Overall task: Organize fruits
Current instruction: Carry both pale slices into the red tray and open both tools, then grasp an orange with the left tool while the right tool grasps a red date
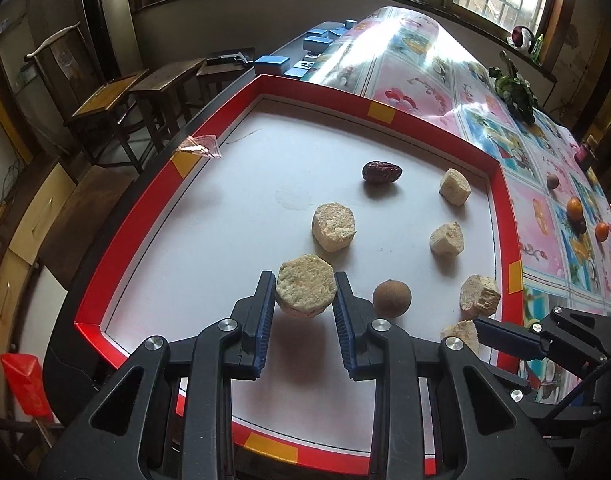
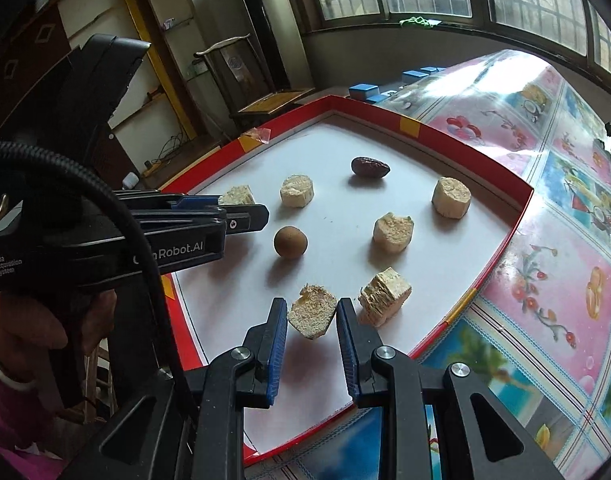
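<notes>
A red-rimmed white tray (image 1: 425, 128) holds several beige crumbly cakes, a dark red date (image 1: 381, 171) and a brown round fruit (image 1: 391, 298). My left gripper (image 1: 304, 294) is shut on a beige hexagonal cake (image 1: 305, 289), held just above the tray floor near its front. My right gripper (image 2: 312, 318) is shut on a broken beige cake piece (image 2: 312, 315), next to another broken cake (image 2: 385, 295). The right gripper also shows in the left wrist view (image 1: 501, 336). The date (image 2: 370, 167) and round fruit (image 2: 290, 242) lie further in.
Small orange and dark fruits (image 1: 575, 208) lie on the patterned tablecloth (image 1: 425, 80) right of the tray. Blue tiles (image 1: 271, 63) sit at the table's far end. A plant (image 1: 513, 88) stands at the far right. Wooden chairs (image 1: 117, 96) stand left of the table.
</notes>
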